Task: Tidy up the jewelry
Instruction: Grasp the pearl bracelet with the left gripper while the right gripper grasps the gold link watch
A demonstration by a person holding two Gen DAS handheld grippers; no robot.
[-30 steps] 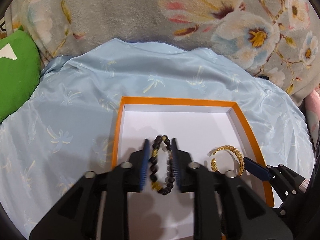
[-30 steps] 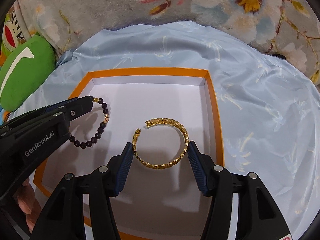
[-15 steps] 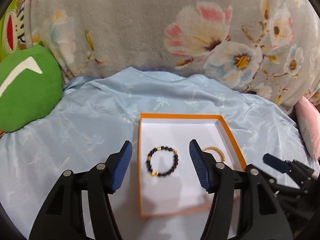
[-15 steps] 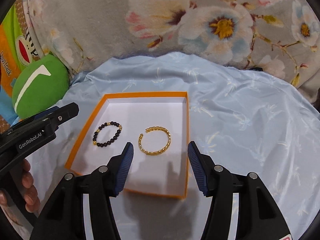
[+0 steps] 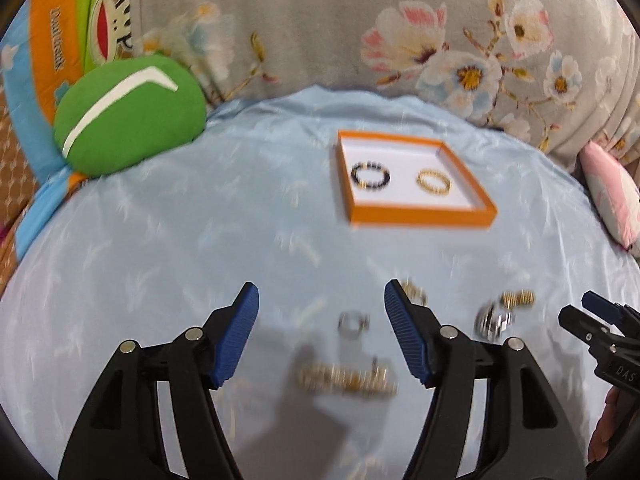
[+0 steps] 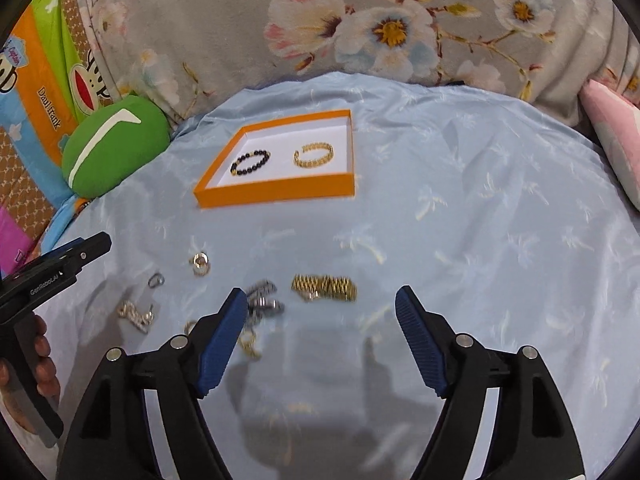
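Jewelry lies in two groups on the pale blue satin bedspread (image 6: 460, 208) printed with small palm trees. Toward the far edge of the bedspread stands a shallow orange cardboard tray with a white floor (image 6: 280, 192) (image 5: 420, 216). Inside it, a black beaded bracelet with a few gold beads (image 6: 250, 163) (image 5: 370, 175) lies on the left and an open gold leaf-pattern bangle (image 6: 314, 155) (image 5: 433, 181) on the right, side by side and apart.

Nearer the cameras, loose pieces are scattered on the bedspread: a wide gold link bracelet (image 6: 324, 288) (image 5: 518, 298), a silver chain heap (image 6: 264, 300) (image 5: 492, 320), a small gold ring (image 6: 201, 263), a small silver ring (image 6: 156, 280) (image 5: 352, 324), and a gold rhinestone chain (image 6: 136, 314) (image 5: 346, 378). All are blurred, so finer detail cannot be told.

The left gripper (image 5: 322, 328) hangs above the bedspread with its blue ribbed fingers (image 5: 236, 340) spread wide and holding nothing; the small silver ring and the rhinestone chain show between them. The right gripper (image 6: 322, 334) likewise has its blue fingers (image 6: 418, 340) spread wide and empty, near the gold link bracelet and the silver heap.

A round green cushion with a white stripe (image 6: 114, 146) (image 5: 128, 116) rests at the bedspread's far left corner, against a grey floral blanket (image 6: 360, 20).
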